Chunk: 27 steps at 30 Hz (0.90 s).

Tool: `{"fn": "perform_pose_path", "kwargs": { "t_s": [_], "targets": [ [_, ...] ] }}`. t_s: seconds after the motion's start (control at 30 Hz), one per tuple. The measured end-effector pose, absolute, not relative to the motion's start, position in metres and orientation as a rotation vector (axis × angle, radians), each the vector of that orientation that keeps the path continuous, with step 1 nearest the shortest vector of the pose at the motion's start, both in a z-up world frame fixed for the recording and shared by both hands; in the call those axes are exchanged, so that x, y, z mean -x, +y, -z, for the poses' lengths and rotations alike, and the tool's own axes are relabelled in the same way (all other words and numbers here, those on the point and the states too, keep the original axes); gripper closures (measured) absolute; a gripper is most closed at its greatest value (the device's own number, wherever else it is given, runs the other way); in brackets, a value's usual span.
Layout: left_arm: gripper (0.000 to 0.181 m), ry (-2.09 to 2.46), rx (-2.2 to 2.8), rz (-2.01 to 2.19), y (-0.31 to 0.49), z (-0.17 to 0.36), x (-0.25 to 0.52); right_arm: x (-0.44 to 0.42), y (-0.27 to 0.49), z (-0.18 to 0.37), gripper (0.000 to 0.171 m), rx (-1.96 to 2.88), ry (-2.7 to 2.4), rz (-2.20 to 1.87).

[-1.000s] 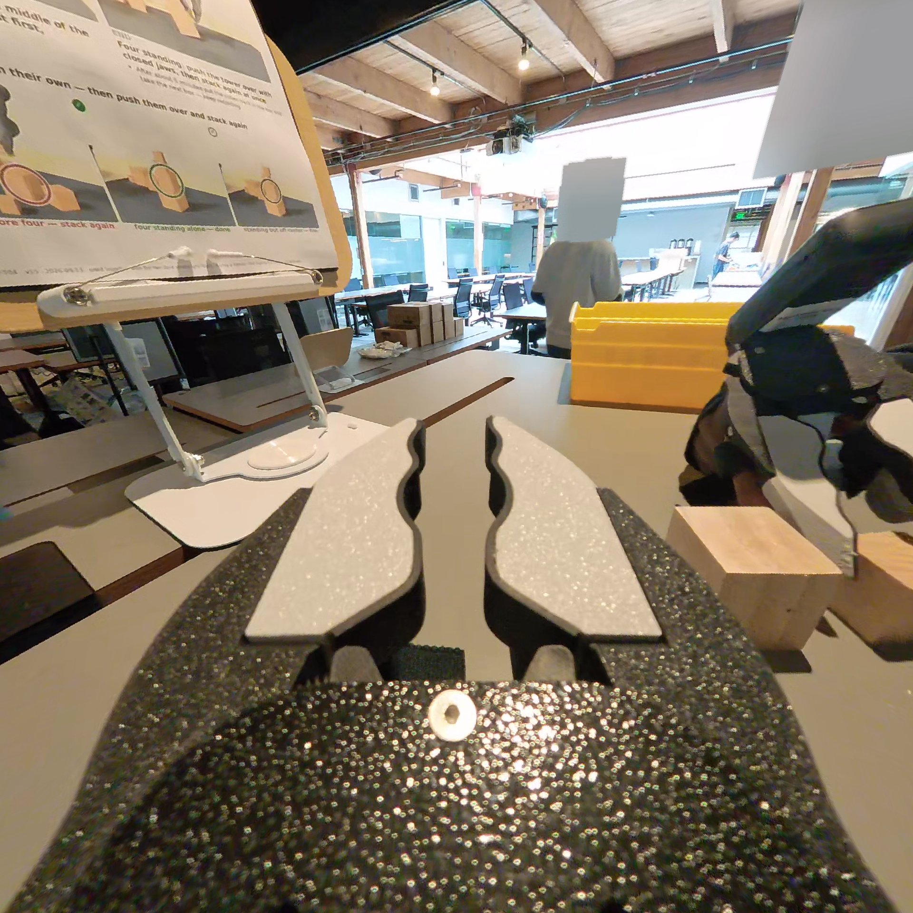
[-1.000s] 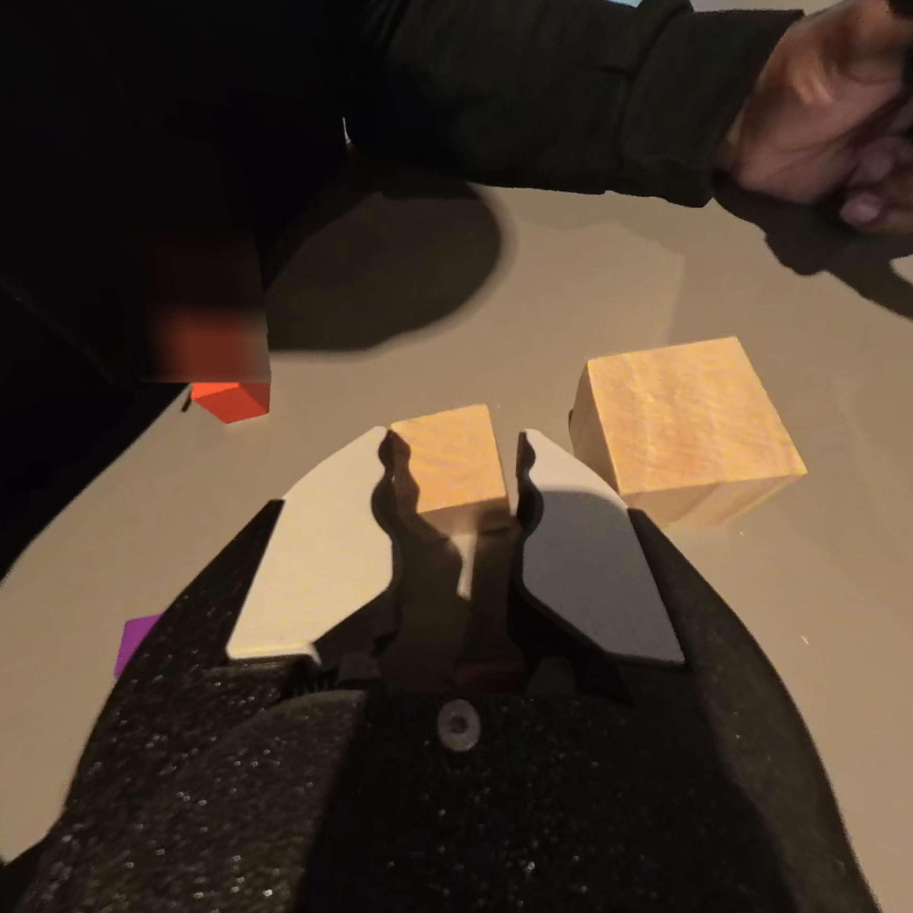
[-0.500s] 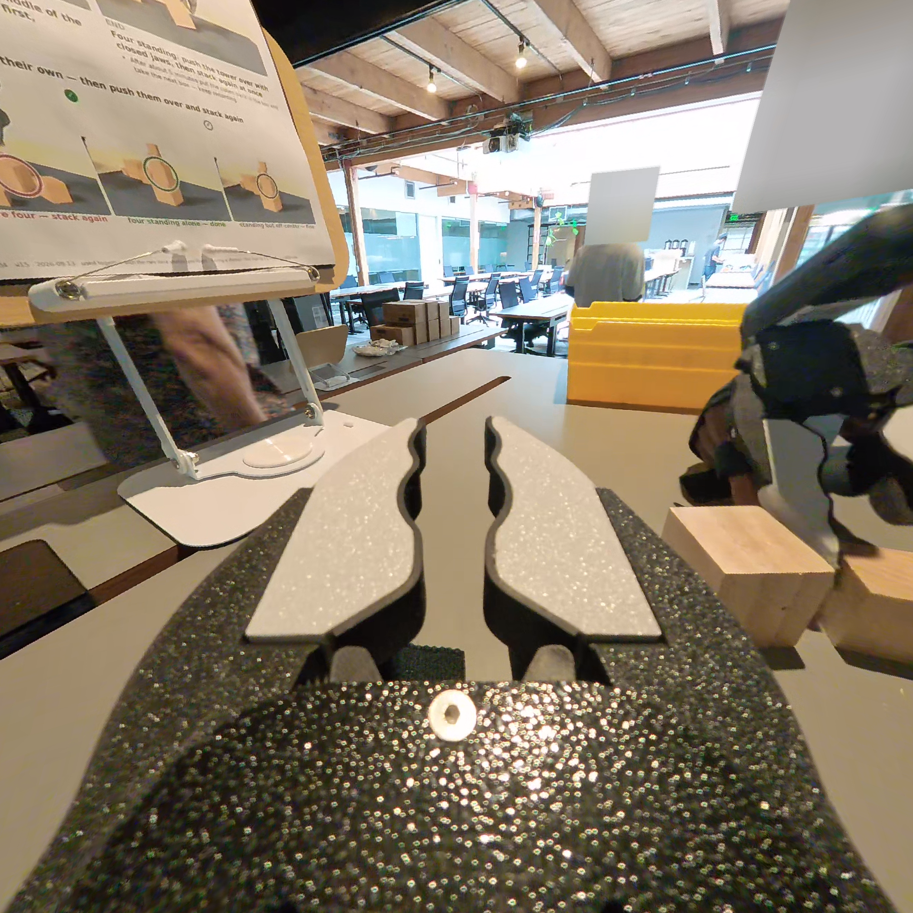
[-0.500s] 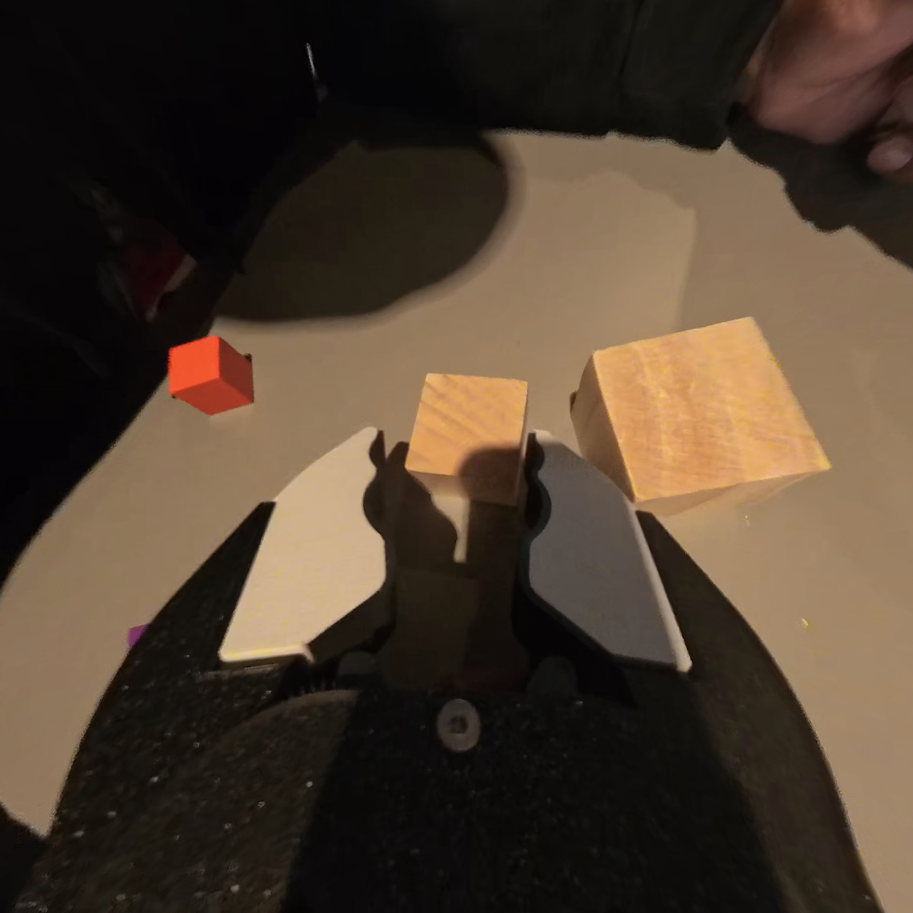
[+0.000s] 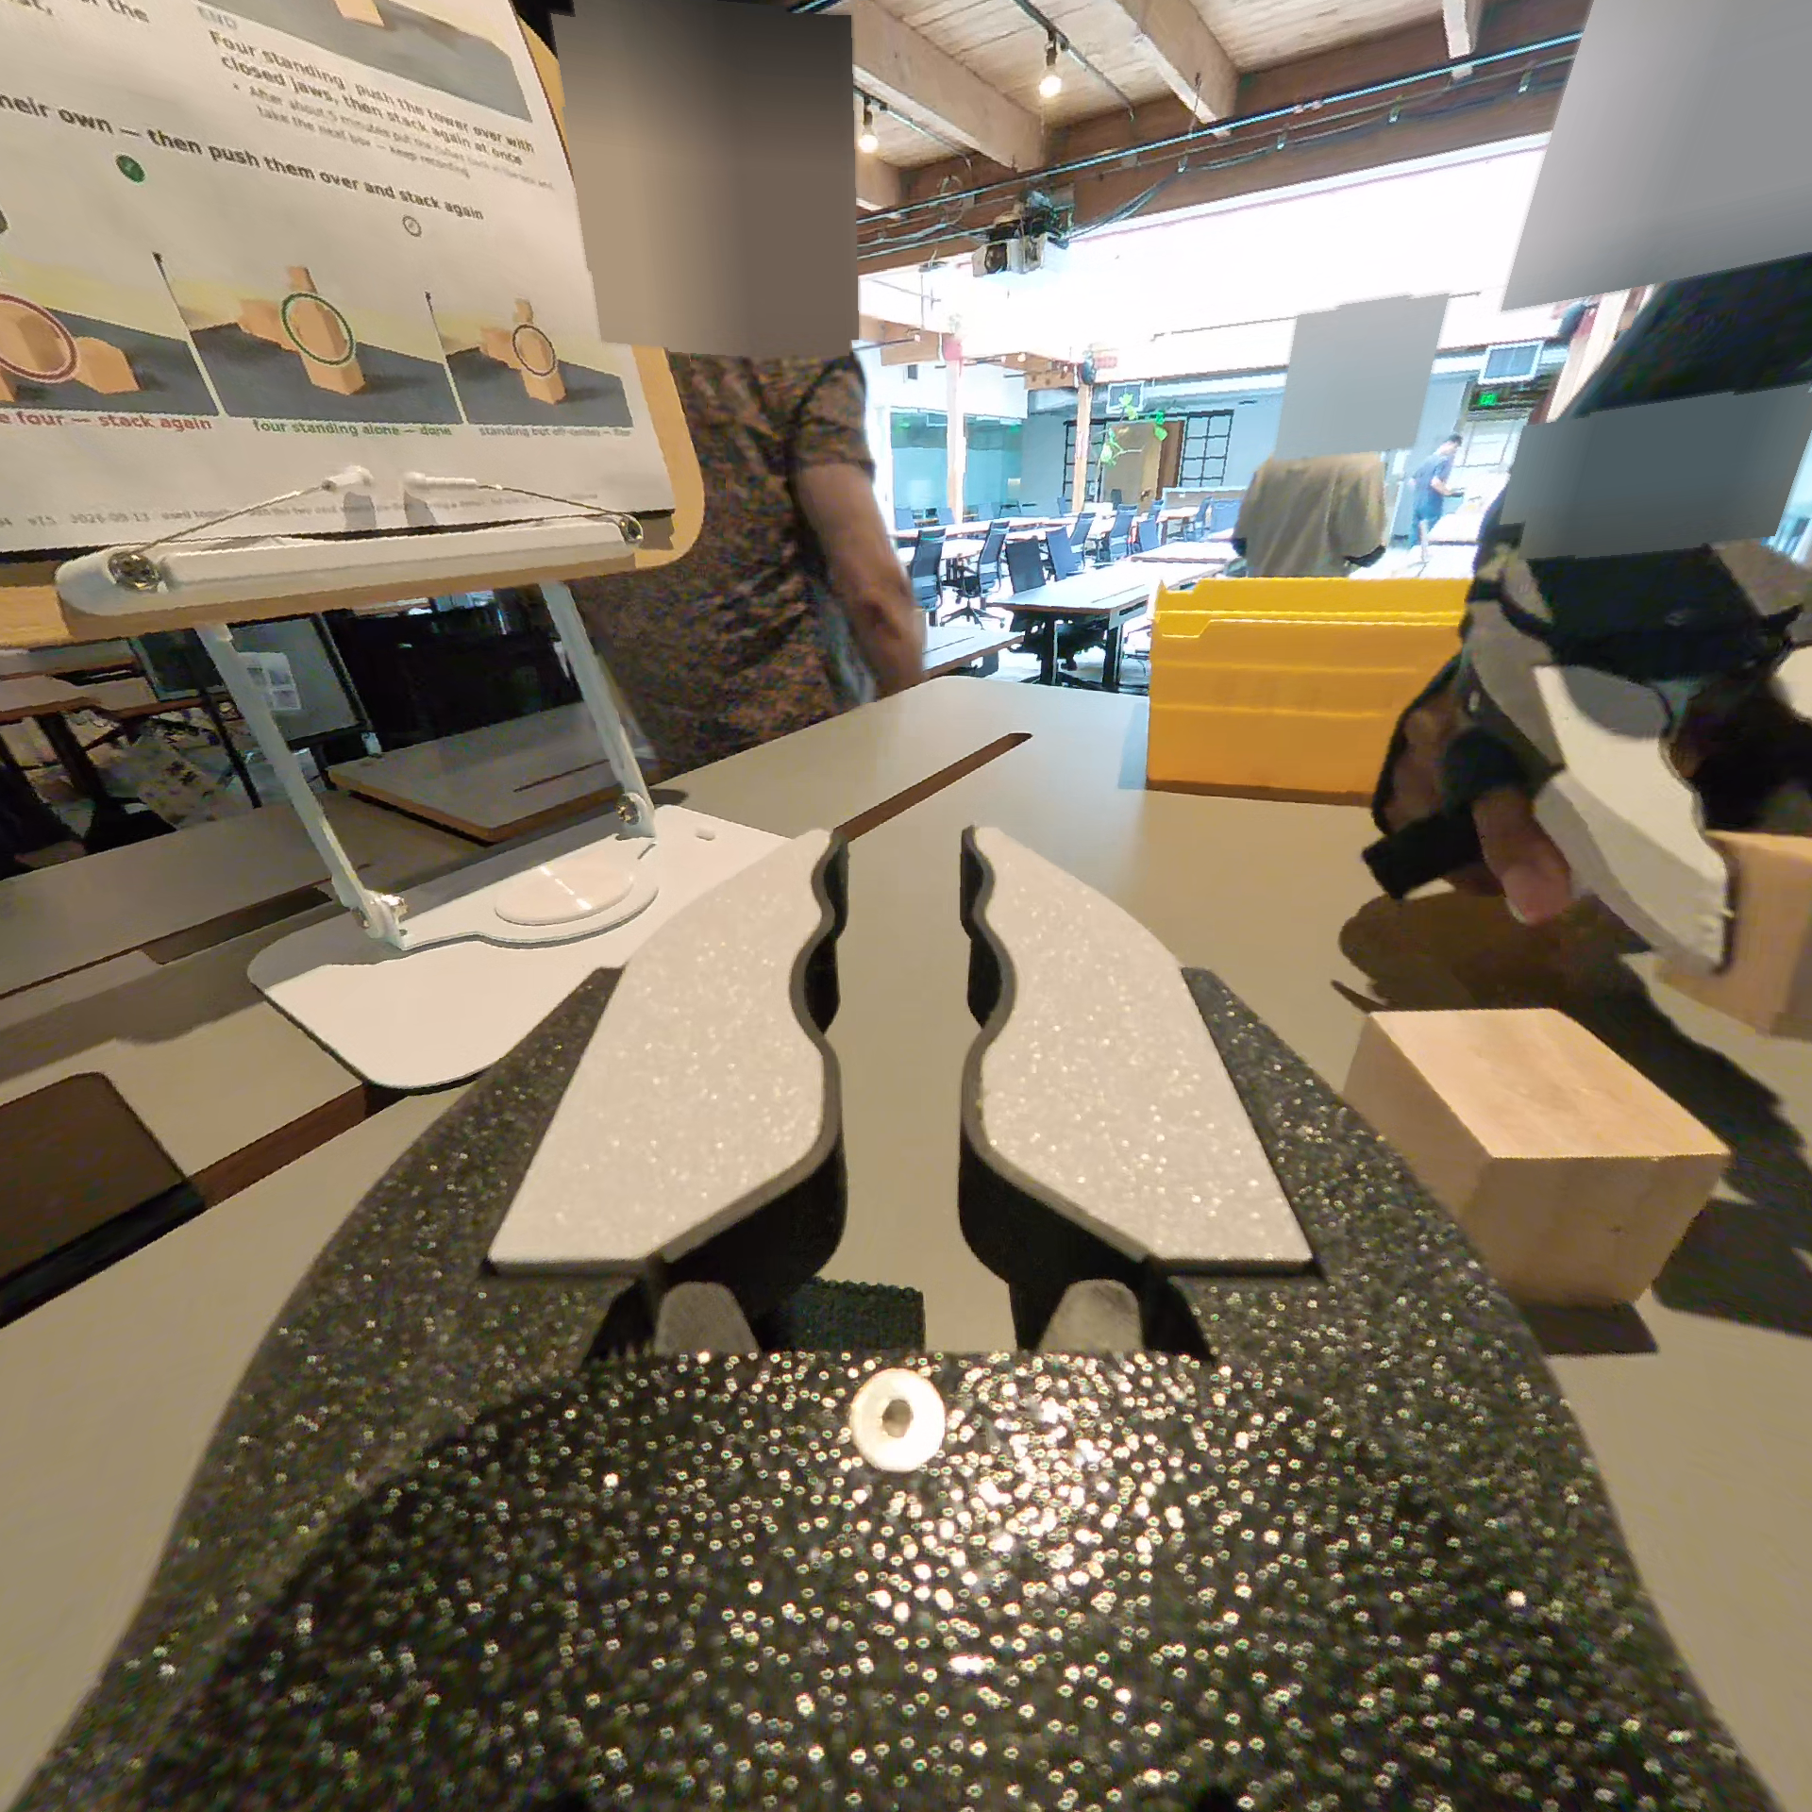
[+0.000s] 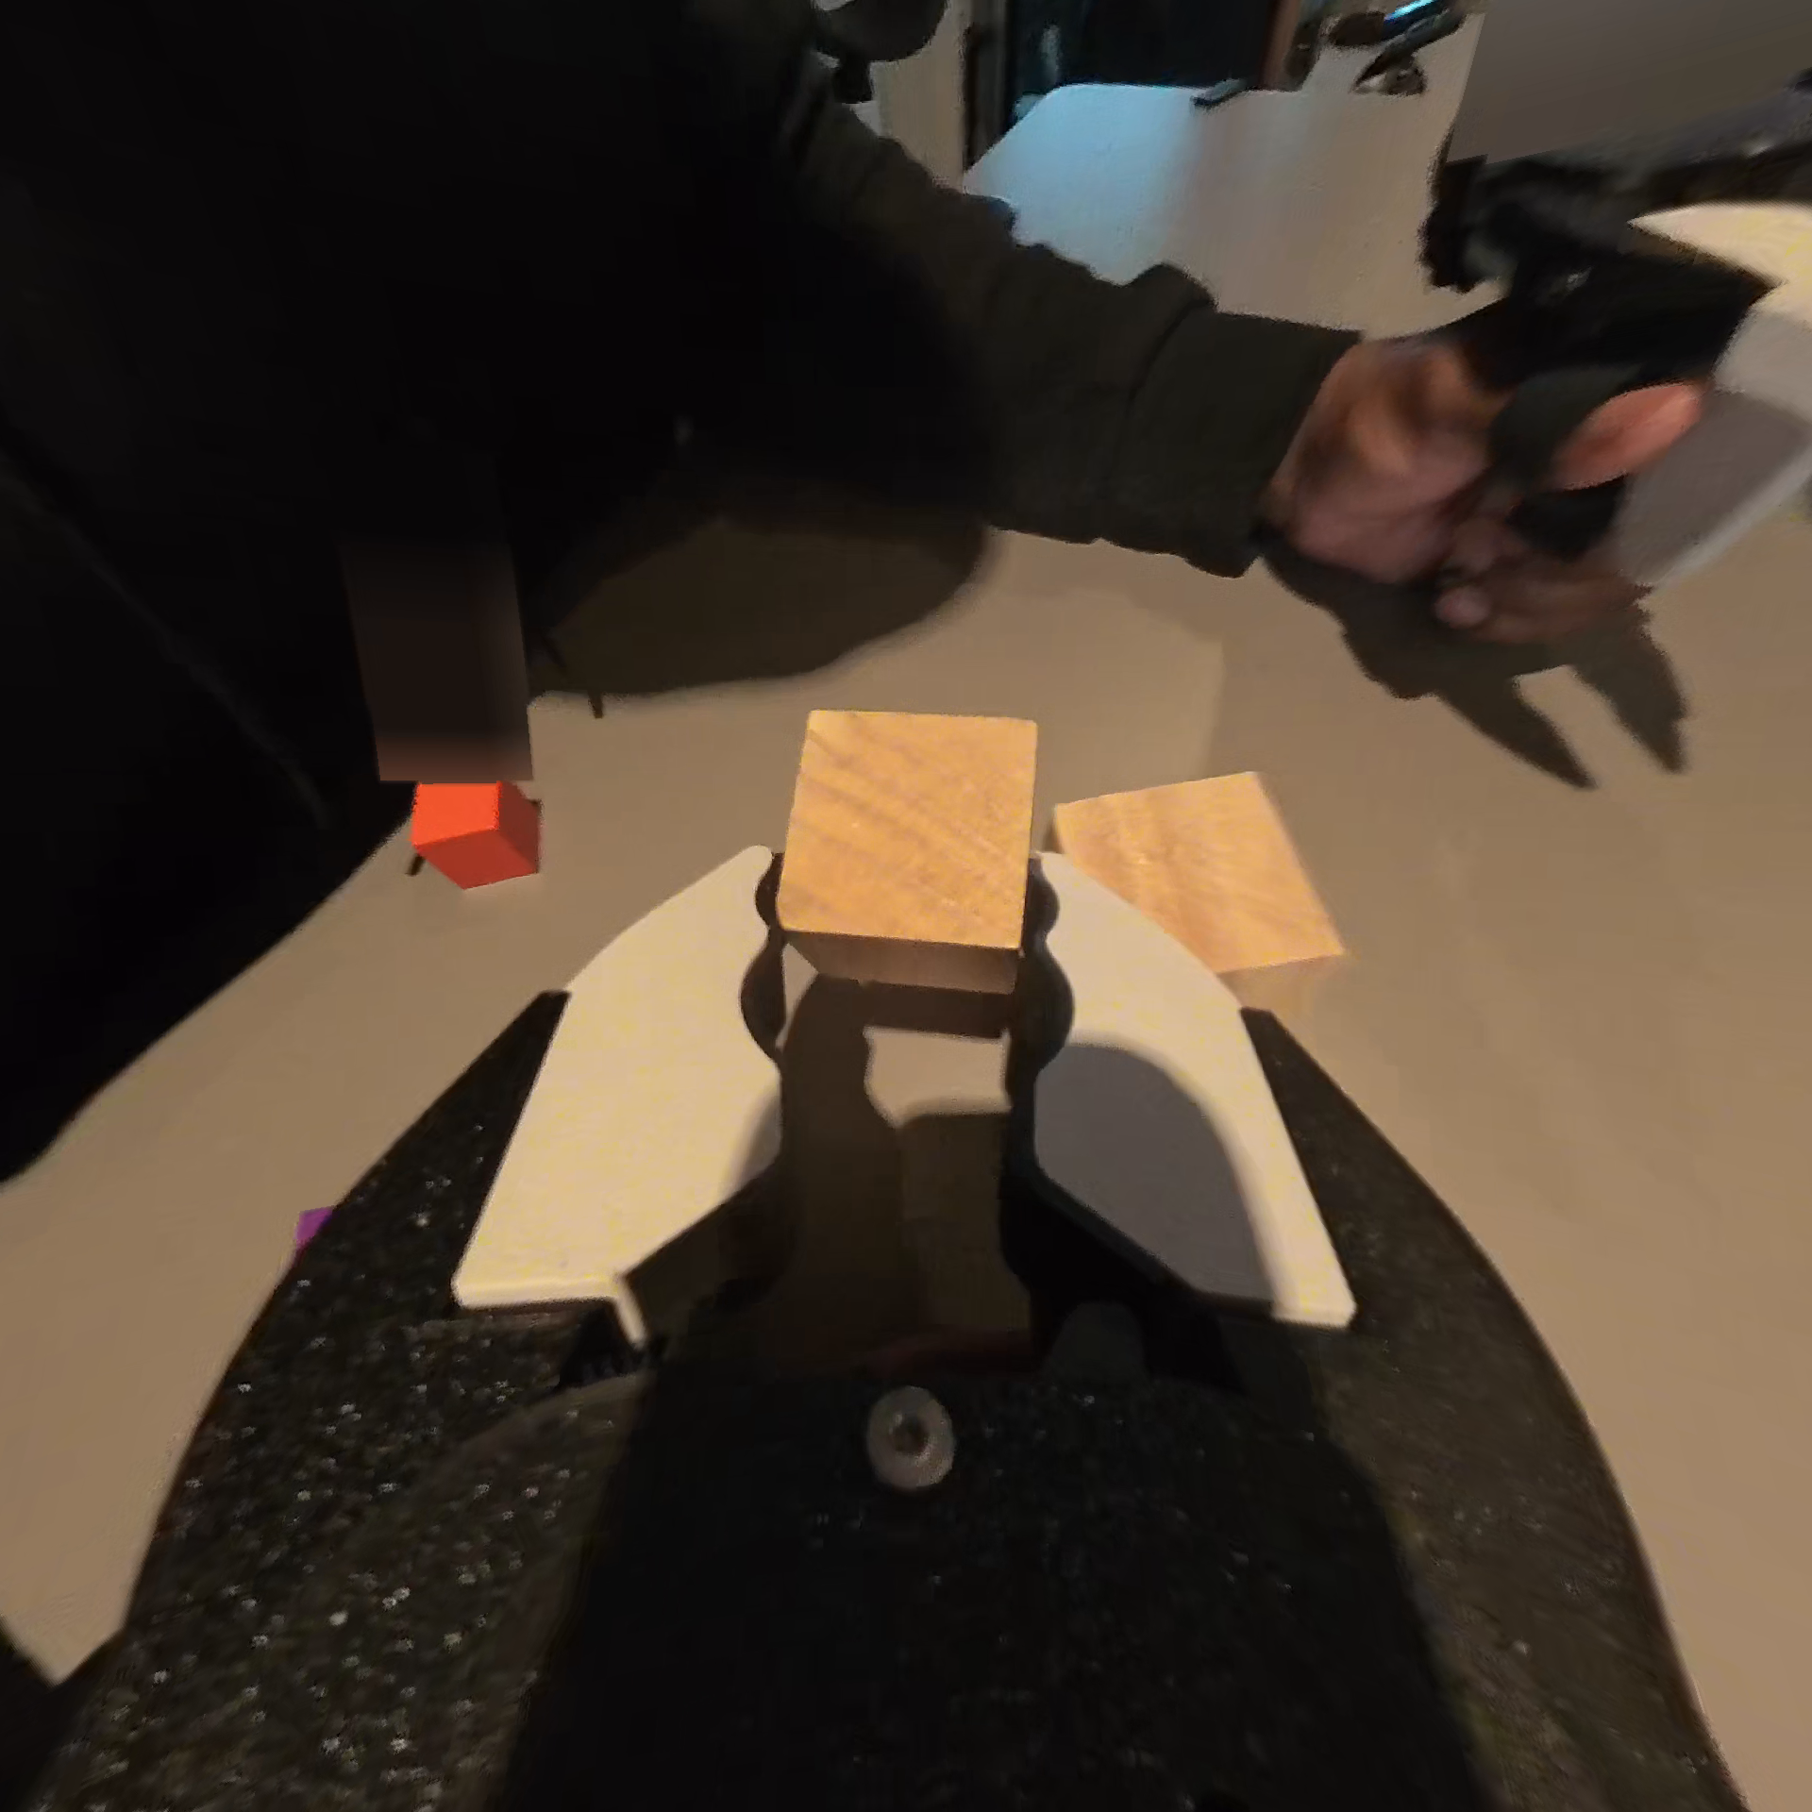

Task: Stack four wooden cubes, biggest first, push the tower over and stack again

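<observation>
My right gripper is shut on a mid-sized wooden cube and holds it off the grey table. The biggest wooden cube stands on the table just right of it and lower. In the left wrist view the right gripper carries its cube above and beyond the big cube. My left gripper is empty, its fingers a narrow gap apart, and sits left of the big cube. It also shows in the right wrist view, held in a hand.
A small red cube and a purple piece lie on the left of the table. A white stand with an instruction sheet is at the far left, stacked yellow bins at the back. A person stands behind the table.
My right gripper closed on the mid-sized cube and lifted it off the table. A person walked in behind the stand. My left gripper barely moved.
</observation>
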<state>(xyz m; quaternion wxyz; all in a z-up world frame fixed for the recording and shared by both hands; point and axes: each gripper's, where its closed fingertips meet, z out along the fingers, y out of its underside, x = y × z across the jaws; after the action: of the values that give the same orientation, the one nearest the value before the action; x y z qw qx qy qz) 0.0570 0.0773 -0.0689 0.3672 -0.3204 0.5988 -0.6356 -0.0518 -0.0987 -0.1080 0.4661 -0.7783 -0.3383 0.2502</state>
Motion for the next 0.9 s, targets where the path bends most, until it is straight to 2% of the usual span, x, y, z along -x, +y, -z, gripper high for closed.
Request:
{"fn": "perform_pose_path", "kwargs": {
  "t_s": [0.23, 0.43, 0.9],
  "targets": [
    [0.161, 1.409, 0.807, 1.594, 0.085, 0.060, -0.056, 0.027, -0.086, 0.103, 0.125, 2.057, -0.891, -0.495],
    [0.162, 1.451, 0.781, 1.584, 0.079, 0.063, -0.056, 0.013, -0.064, 0.111, 0.125, 2.144, -0.993, -0.546],
    [0.163, 1.473, 0.776, 1.621, 0.076, 0.063, -0.061, 0.023, -0.052, 0.121, 0.125, 2.123, -1.063, -0.605]
  ]
}}
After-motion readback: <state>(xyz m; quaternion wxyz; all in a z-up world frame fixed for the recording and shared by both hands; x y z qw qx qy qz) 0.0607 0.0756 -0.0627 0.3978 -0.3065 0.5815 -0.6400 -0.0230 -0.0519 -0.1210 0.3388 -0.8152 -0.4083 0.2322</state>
